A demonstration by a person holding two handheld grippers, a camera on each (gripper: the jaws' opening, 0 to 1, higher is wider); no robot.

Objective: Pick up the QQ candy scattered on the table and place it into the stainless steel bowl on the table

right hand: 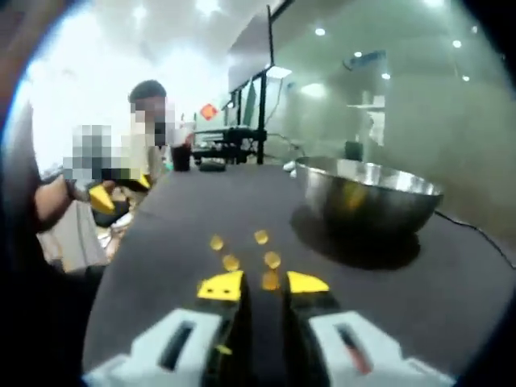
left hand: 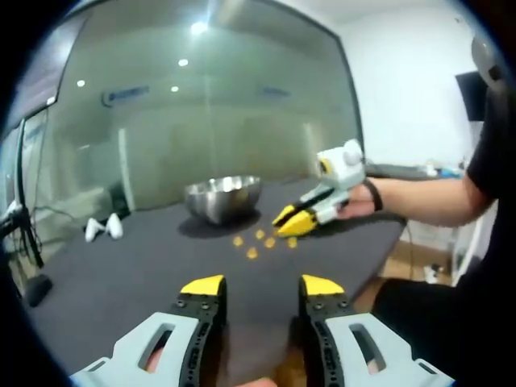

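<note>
QQ candy (right hand: 231,262) lies scattered as small yellow pieces on the dark tabletop (left hand: 121,266), a short way in front of the stainless steel bowl (left hand: 223,198). Largest of all is that tabletop, a grey-black surface running back toward a glass wall (left hand: 201,105). The bowl sits upright on it, shiny and round, casting a dark shadow on its near side (whether anything lies inside it cannot be told).

In the left gripper view the left gripper (left hand: 262,285) hangs above the near tabletop with its yellow-tipped jaws spread wide and nothing between them. Across from it the right gripper (left hand: 292,219), held in a person's hand (left hand: 359,201), points down at the pieces; from that side its jaws look nearly pressed together.

In the right gripper view the right gripper's jaws stand close to each other with a narrow gap, and one candy piece (right hand: 270,280) sits right at the tips between them; whether they are pinching it cannot be told. Four more pieces lie just beyond. Two small white objects (left hand: 105,229) rest near the tabletop's far left edge.
</note>
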